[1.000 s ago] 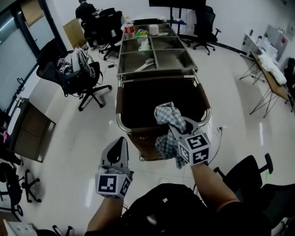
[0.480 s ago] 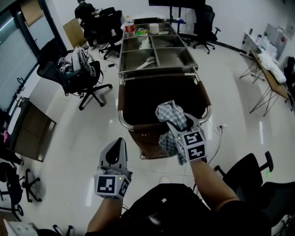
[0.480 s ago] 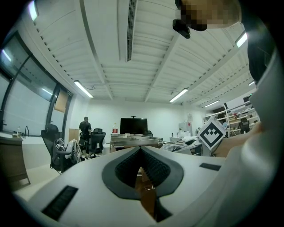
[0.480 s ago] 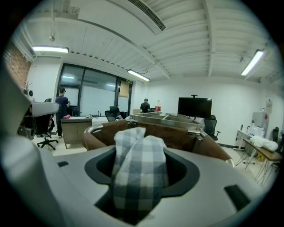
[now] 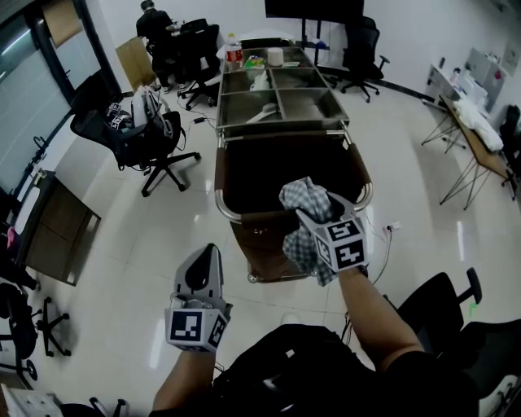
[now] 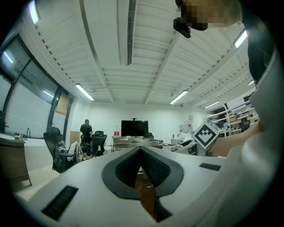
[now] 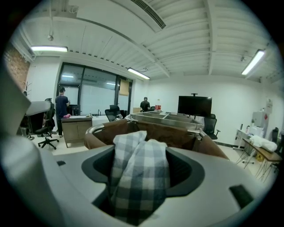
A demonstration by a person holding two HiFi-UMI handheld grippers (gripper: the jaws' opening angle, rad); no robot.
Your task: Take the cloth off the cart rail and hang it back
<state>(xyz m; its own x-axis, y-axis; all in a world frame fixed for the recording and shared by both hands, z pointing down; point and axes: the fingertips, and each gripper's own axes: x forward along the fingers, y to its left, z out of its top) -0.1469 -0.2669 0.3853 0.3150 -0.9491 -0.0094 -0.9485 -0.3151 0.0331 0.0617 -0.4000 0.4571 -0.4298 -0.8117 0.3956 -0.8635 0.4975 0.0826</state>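
A grey-and-white checked cloth [image 5: 305, 204] drapes over the near steel rail [image 5: 244, 218] of the cart, its lower end hanging down in front of the brown bag. My right gripper [image 5: 315, 215] is at the cloth, just over the rail. Its jaws are opening, and the cloth [image 7: 140, 173] lies loosely between them with dark pad [image 7: 188, 170] showing on either side. Beyond it the rail [image 7: 100, 127] curves round the brown bag. My left gripper [image 5: 212, 251] hangs low to the left of the cart, shut with nothing in it [image 6: 141, 150].
Behind the brown bag the cart [image 5: 281, 122] carries steel trays with bottles and a roll. Office chairs [image 5: 142, 134] stand at the left, a folding table [image 5: 476, 122] at the right, a black chair [image 5: 435, 305] near my right arm. A person [image 5: 155, 24] stands far back.
My right gripper has moved a little forward and up over the rail with the cloth, and its jaws have spread. The left gripper has stayed put.
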